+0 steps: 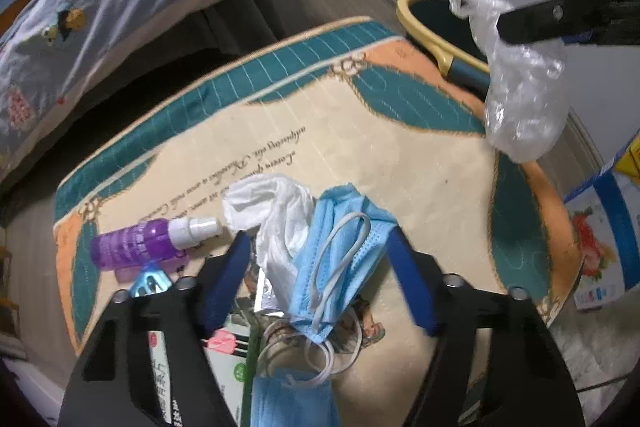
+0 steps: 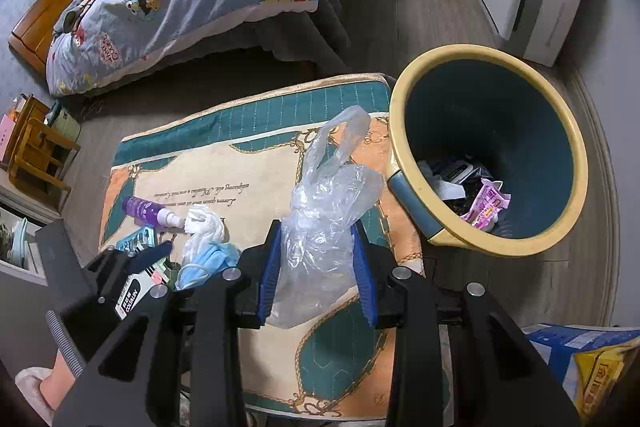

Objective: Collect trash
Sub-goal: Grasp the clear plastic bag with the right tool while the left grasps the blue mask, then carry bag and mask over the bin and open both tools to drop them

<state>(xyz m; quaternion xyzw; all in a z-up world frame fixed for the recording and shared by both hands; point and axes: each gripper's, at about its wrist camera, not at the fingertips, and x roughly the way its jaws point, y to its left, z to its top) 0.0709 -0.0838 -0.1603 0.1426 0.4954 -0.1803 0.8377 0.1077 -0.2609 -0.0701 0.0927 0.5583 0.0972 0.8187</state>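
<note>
Meanwhile the right gripper (image 2: 318, 267) was clamped on a crumpled clear bag (image 2: 324, 227), its blue pads pressing the plastic from both sides, with the bag's handles sticking up past the fingertips. The bin (image 2: 400, 131) lay just ahead and to the right of that gripper, tilted so its mouth faced the camera, with wrappers already at the bottom. Only a short gap of mat (image 2: 256, 163) separated bag from rim, so the coming move for this hand looked like a short carry to the right, over the yellow rim, then a release.

On the left, the left gripper (image 1: 320, 259) hung over a blue mask (image 1: 340, 251) lying partly across a white tissue (image 1: 276, 211). The mask's long axis ran from near the right finger down toward the lower left, roughly along the gripper's pointing line, so the jaws straddled it across its narrow width. They stood partly open, and neither pad clearly pressed the mask; the right pad looked just beside its edge, though touch could not be confirmed. Nothing was held yet. A second mask (image 1: 292, 403) lay nearer the camera, and a purple bottle (image 1: 140, 243) lay left of the fingers, apart from them. The left hand was plainly the nearer one to the mask.
</note>
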